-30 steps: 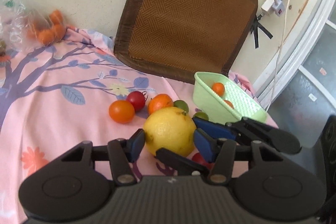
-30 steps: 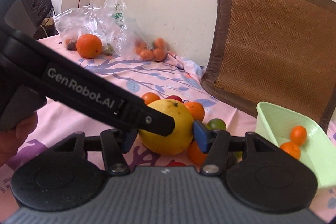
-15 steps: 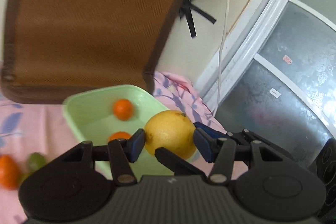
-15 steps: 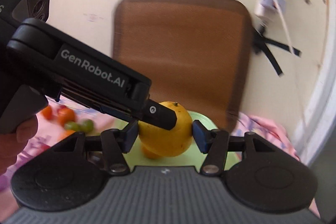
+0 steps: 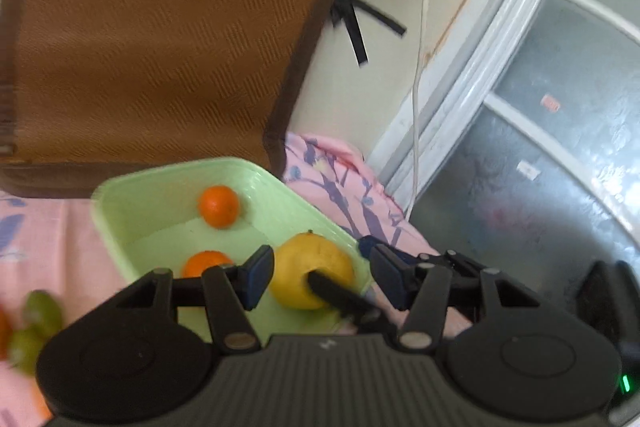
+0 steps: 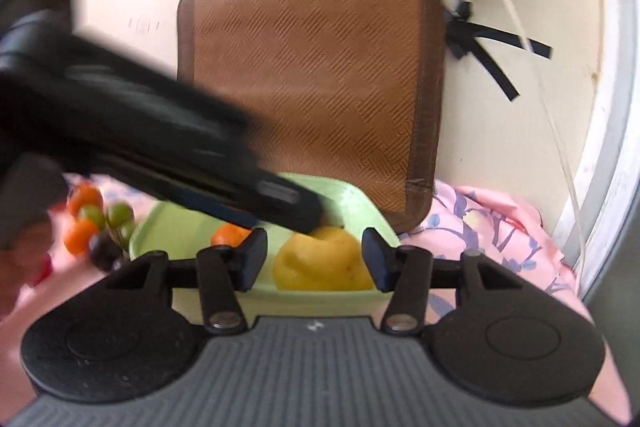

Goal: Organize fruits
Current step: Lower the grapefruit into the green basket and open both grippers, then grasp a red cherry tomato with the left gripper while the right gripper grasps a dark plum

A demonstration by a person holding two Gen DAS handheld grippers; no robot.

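A large yellow citrus [image 5: 310, 273] lies in the light green basket [image 5: 120, 239], near its right rim, beside two small oranges [image 5: 218, 205]. My left gripper [image 5: 320, 275] is open, its pads apart on either side of the fruit. My right gripper [image 6: 314, 259] is open too, with the yellow citrus [image 6: 324, 263] lying free between its pads in the basket [image 6: 360, 199]. The left gripper's black body crosses the right wrist view and hides part of the basket.
Small oranges, green fruits [image 6: 106, 215] and a dark one lie on the pink cloth left of the basket. A brown woven cushion [image 6: 312, 75] leans on the wall behind. A white cable [image 5: 418, 67] hangs at the right, by the table's edge.
Both grippers carried the yellow citrus from the cloth to the basket, then opened. The fruit now rests in the basket, free of the pads.
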